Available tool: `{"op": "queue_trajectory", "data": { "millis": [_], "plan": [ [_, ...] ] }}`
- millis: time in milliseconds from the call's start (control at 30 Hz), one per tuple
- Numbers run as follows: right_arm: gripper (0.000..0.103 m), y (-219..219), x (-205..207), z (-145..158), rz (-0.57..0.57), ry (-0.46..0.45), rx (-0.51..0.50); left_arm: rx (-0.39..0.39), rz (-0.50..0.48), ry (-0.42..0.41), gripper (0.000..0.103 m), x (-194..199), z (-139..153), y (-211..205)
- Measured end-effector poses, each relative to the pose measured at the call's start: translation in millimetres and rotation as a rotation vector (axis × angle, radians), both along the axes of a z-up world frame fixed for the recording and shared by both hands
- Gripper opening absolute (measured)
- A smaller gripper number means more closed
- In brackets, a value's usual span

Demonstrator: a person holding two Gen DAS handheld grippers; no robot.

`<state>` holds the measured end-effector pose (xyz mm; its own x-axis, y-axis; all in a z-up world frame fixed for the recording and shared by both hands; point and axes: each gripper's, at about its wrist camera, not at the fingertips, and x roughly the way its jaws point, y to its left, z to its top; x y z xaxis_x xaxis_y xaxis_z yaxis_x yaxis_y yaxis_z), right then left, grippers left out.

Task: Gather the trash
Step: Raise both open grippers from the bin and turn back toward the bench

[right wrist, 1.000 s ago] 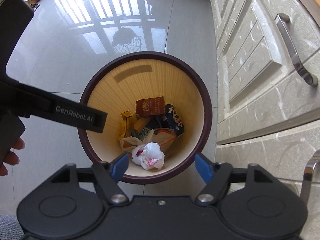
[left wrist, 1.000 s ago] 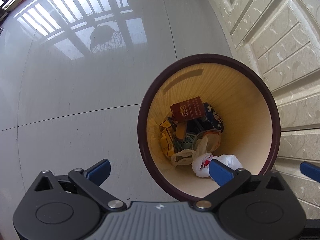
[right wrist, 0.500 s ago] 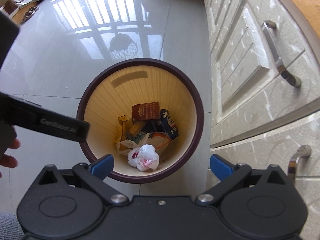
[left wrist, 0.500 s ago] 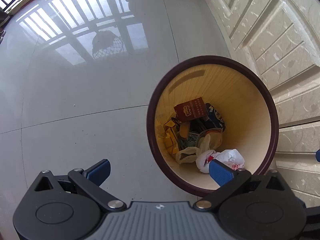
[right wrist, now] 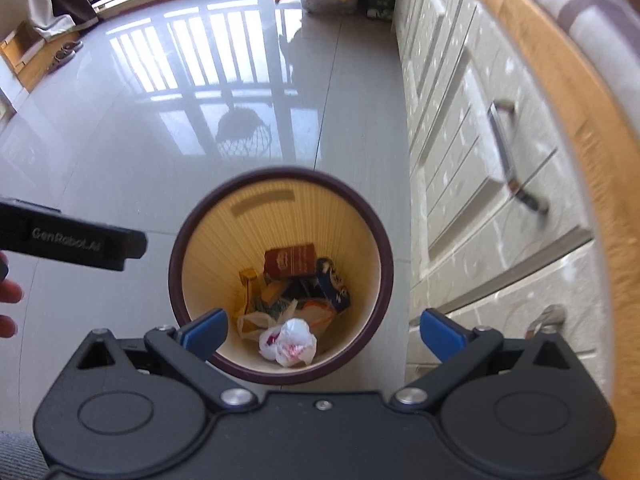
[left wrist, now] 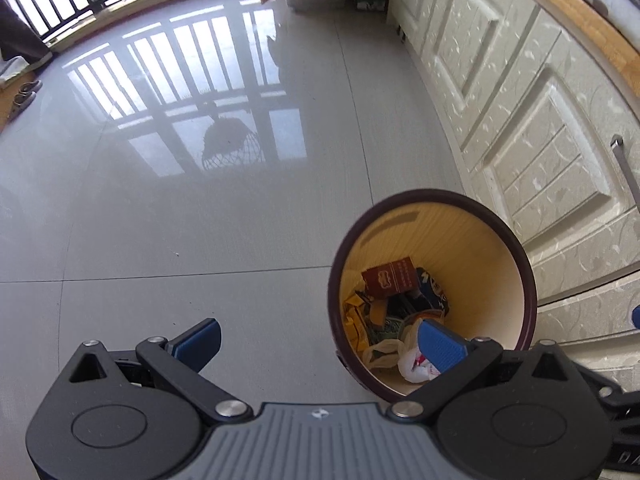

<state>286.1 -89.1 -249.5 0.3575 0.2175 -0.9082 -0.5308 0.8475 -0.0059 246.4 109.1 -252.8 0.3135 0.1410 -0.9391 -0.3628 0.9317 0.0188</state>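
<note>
— Glossy grey floor tiles (right wrist: 120, 152) around us; crumpled white wrapper (right wrist: 289, 342) lies inside the round brown-rimmed bin (right wrist: 280, 174), lower centre.

— Right hand-held gripper (right wrist: 322, 330) just opened, empty; left hand-held gripper (left wrist: 318, 338) released too. We lift clear of the rim.

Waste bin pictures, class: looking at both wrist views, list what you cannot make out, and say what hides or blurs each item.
- Left wrist view: the white crumpled bag in the waste bin is partly covered by the left gripper.
- Right wrist view: the cabinet handle is motion-blurred.
- Right wrist view: a hand is cut off by the left edge.
- Both views: print on the red box is too small to read.
</note>
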Motion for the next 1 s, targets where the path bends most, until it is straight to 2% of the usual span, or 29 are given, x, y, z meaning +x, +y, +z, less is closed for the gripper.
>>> {"op": "queue_trajectory", "data": {
  "millis": [267, 567, 1000],
  "plan": [
    [0.103, -4.8, -7.3, 23.3, -0.012, -0.075, 0.013, 0.049, 0.027, -0.086, 0.103, -31.1, 24.1, 14.5],
    [0.103, -7.0, -24.1, 53.3, -0.015, -0.156, 0.053, 0.097, -0.038, -0.189, 0.103, -49.5, 53.0, 4.3],
    [0.103, -29.2, -57.8, 120.6, -0.09, -0.379, 0.155, 0.1, -0.051, -0.389, 0.103, -70.7, 110.6, -10.4]
  ]
}}
